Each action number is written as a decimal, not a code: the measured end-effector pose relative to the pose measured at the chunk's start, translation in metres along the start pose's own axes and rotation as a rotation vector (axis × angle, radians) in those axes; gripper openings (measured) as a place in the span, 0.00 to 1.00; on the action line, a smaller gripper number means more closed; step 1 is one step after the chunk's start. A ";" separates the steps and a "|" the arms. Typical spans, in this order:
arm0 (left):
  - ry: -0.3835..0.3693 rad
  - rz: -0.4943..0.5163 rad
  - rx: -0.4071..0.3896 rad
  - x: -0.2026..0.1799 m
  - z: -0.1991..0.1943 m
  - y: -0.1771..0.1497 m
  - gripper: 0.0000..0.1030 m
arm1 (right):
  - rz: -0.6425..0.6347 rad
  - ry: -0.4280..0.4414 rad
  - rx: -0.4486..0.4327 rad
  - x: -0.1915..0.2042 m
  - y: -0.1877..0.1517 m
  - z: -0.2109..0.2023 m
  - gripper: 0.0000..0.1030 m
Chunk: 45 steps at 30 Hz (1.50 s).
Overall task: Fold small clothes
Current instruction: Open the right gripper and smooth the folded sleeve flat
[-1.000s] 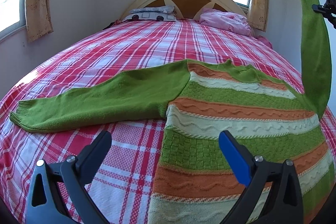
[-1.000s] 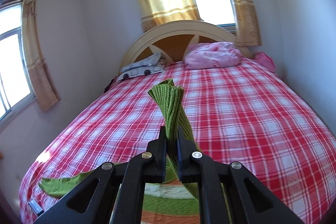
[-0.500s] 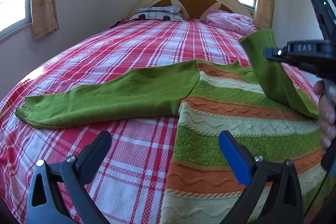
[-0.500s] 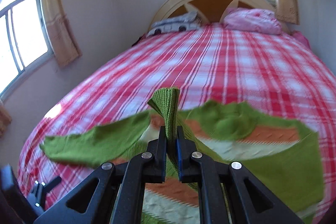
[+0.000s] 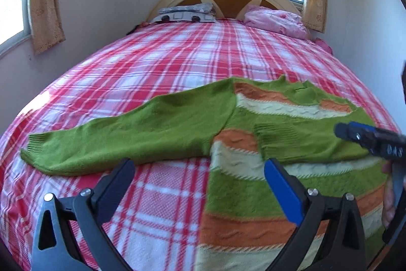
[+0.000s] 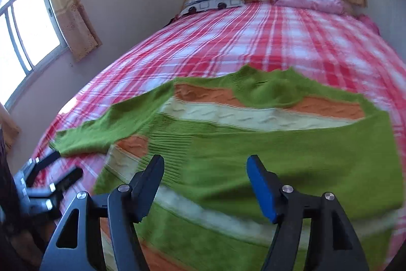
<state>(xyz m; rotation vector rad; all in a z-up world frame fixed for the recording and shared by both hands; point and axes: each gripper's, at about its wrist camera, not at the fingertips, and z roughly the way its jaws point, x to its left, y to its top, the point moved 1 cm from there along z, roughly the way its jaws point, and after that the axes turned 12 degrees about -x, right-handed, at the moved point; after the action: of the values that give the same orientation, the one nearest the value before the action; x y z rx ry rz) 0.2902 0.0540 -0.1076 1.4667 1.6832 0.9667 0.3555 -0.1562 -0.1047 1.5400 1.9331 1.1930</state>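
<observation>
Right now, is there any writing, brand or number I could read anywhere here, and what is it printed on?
"DAS": pale letters on the side of the right gripper, seen at the right edge of the left wrist view; blurred, so only a likely reading.
Nothing readable on the sweater, the plaid bedspread, the patterned pillow or the curtains; these carry patterns only.

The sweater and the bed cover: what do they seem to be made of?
Sweater: looks like knitted yarn, perhaps wool or acrylic, with a matte, soft finish; ribbed cuffs and raised wavy cable stripes show it. Bed cover: seems a woven, matte cloth, perhaps cotton; its red and white check has a fine grid texture.
</observation>
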 end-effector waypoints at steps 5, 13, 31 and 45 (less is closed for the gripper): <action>-0.082 0.025 0.035 -0.035 0.022 0.010 0.87 | 0.014 -0.057 -0.021 -0.040 -0.009 -0.039 0.67; -0.112 0.096 0.190 -0.080 0.082 -0.008 0.75 | 0.035 -0.164 -0.027 -0.087 -0.030 -0.093 0.67; -0.229 0.063 0.150 -0.071 0.063 -0.002 0.06 | 0.059 -0.252 -0.071 -0.121 -0.049 -0.160 0.67; -0.220 0.054 0.153 -0.062 0.073 -0.014 0.06 | 0.137 -0.223 -0.050 -0.136 -0.030 -0.090 0.67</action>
<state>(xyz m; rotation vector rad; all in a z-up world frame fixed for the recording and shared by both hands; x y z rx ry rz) 0.3549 -0.0019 -0.1532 1.6607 1.5914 0.6878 0.3140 -0.3171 -0.1056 1.7226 1.6658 1.0633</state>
